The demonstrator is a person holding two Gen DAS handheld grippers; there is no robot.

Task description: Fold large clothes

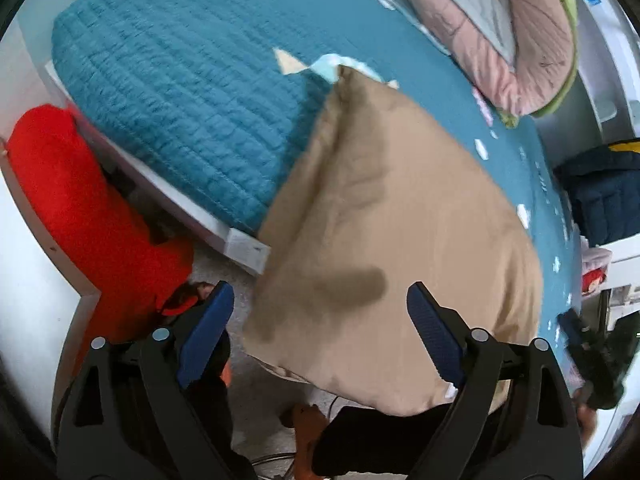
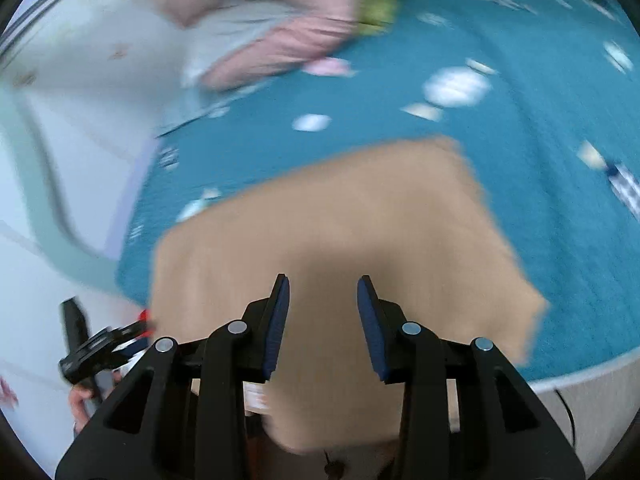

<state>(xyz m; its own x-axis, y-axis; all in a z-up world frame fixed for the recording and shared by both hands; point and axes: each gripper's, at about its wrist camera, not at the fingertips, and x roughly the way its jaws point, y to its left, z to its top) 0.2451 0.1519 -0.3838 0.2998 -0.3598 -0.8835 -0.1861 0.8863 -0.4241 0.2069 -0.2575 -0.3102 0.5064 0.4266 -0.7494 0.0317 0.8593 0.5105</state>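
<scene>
A tan garment [image 1: 392,232] lies folded on the teal quilted bed cover [image 1: 180,80], its near edge hanging over the bed's front edge. It also shows in the right wrist view [image 2: 340,220], blurred. My left gripper [image 1: 320,304] is open and empty, its blue pads wide apart just in front of the garment's near edge. My right gripper [image 2: 323,296] is open and empty, its fingers above the garment's near part. The other gripper shows at the lower left of the right wrist view [image 2: 92,352].
A pink and green quilted blanket [image 1: 520,40] is piled at the far side of the bed, also in the right wrist view [image 2: 280,12]. A red cushion [image 1: 80,208] lies on the floor left of the bed. Dark blue clothing [image 1: 604,200] sits at right.
</scene>
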